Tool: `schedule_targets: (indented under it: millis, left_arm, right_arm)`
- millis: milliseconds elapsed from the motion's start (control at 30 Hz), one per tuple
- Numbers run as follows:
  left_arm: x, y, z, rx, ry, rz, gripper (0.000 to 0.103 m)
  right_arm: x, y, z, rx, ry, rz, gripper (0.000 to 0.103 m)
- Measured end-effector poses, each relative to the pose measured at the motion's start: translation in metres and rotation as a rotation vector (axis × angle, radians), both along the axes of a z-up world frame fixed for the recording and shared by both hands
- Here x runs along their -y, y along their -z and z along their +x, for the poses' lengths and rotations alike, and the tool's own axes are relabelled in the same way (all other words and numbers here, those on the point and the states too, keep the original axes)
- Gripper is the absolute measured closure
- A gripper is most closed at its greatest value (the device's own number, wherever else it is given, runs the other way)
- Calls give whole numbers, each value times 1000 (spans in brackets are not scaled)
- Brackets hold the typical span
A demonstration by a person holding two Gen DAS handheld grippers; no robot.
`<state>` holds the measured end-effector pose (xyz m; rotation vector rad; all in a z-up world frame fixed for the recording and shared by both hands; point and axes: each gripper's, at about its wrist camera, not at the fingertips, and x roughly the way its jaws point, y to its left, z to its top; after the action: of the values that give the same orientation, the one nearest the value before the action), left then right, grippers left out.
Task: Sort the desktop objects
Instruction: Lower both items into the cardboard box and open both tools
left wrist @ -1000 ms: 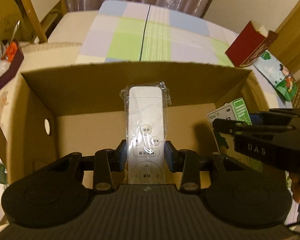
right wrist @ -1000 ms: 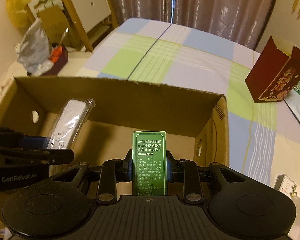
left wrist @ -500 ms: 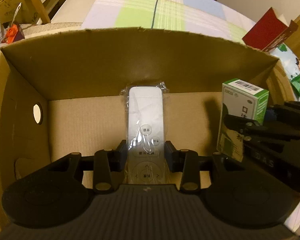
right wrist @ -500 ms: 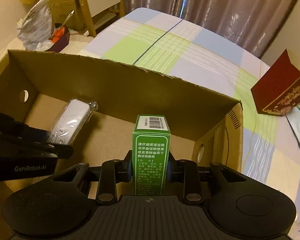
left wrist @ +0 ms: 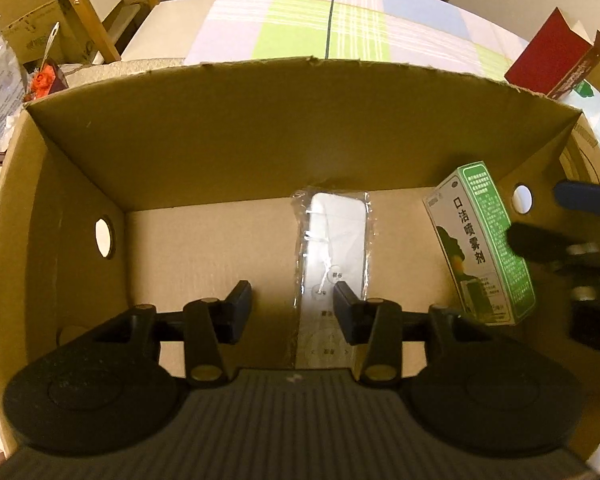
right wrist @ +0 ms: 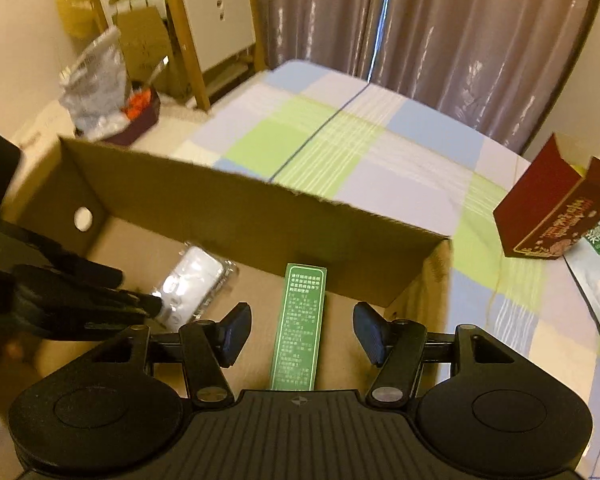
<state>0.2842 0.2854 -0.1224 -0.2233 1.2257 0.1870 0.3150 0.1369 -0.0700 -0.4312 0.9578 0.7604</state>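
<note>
A white remote in a clear bag (left wrist: 334, 256) lies on the floor of the cardboard box (left wrist: 300, 92). My left gripper (left wrist: 292, 304) hangs over its near end. Its jaws are opening, and the left pad stands clear of the remote. A green medicine box (right wrist: 300, 328) lies lengthwise on the box floor, free between the widening jaws of my right gripper (right wrist: 302, 332), which touch nothing. In the left wrist view the green medicine box (left wrist: 480, 248) rests at the right of the carton, beside my right gripper (left wrist: 560, 240). In the right wrist view, the remote (right wrist: 192, 284) lies left of the green box.
The cardboard box (right wrist: 260, 208) stands on a checked cloth (right wrist: 340, 140). A dark red carton (right wrist: 556, 208) and a green-and-white packet (right wrist: 596, 264) lie to its right. A crinkled bag and a dark tub (right wrist: 112, 100) sit at the back left by wooden frames.
Both grippers have let go. The remote and the green box, held upright before, now lie on the box floor. Both jaws have spread, and the right gripper has drawn back.
</note>
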Motion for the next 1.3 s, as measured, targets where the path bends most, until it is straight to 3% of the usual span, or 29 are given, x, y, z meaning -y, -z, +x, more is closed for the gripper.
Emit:
schedule_targets:
  millis: [333, 767, 800, 833, 900, 933, 1300]
  left_arm:
    - [12, -19, -9, 38, 35, 43, 61]
    - [17, -59, -47, 115, 11, 117, 43]
    - [18, -61, -50, 120, 7, 120, 43]
    - [18, -64, -53, 124, 3, 123, 42]
    - [19, -69, -59, 134, -3, 134, 36]
    - [19, -71, -62, 140, -7, 141, 32]
    - [27, -94, -88, 183, -36, 178, 30]
  right_arm:
    - [24, -24, -11, -45, 16, 51, 43]
    - [24, -21, -32, -67, -28, 39, 43]
    - [25, -21, -33, -66, -28, 38, 41]
    - [26, -21, -35, -67, -29, 37, 26]
    - [28, -23, -41, -42, -30, 42, 11]
    - [29, -25, -44, -25, -34, 46, 11]
    - [36, -28, -57, -26, -53, 53, 11]
